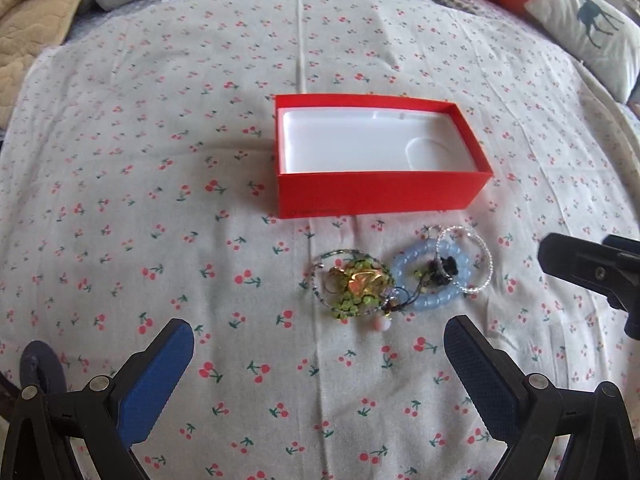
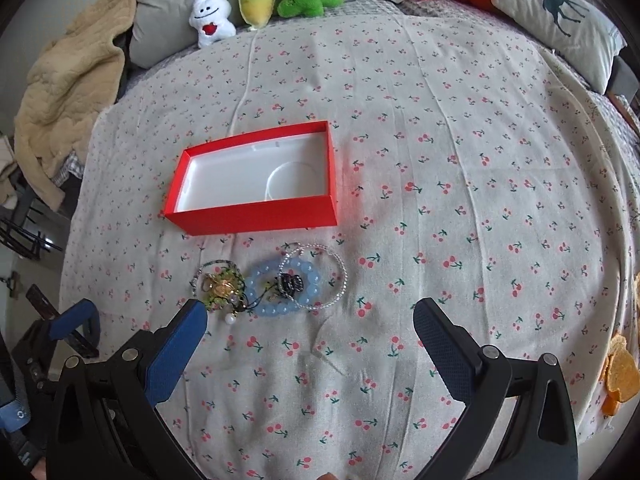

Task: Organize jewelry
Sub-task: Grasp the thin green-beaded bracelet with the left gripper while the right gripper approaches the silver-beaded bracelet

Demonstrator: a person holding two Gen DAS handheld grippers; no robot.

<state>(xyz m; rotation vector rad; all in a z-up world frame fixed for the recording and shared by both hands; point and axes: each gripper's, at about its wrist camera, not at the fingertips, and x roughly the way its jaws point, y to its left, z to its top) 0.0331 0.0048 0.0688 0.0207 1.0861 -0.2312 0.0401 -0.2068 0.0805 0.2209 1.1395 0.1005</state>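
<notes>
An open red box with an empty white liner stands on the cherry-print cloth. In front of it lies a small heap of jewelry: a blue bead bracelet, a clear bead bracelet, a green bead bracelet with a gold piece, and a dark ring. My left gripper is open and empty, just short of the heap. My right gripper is open and empty, close in front of the heap; it also shows at the left wrist view's right edge.
Plush toys and pillows line the far edge of the bed. A beige blanket lies at the left. Orange peel-like pieces sit at the right edge.
</notes>
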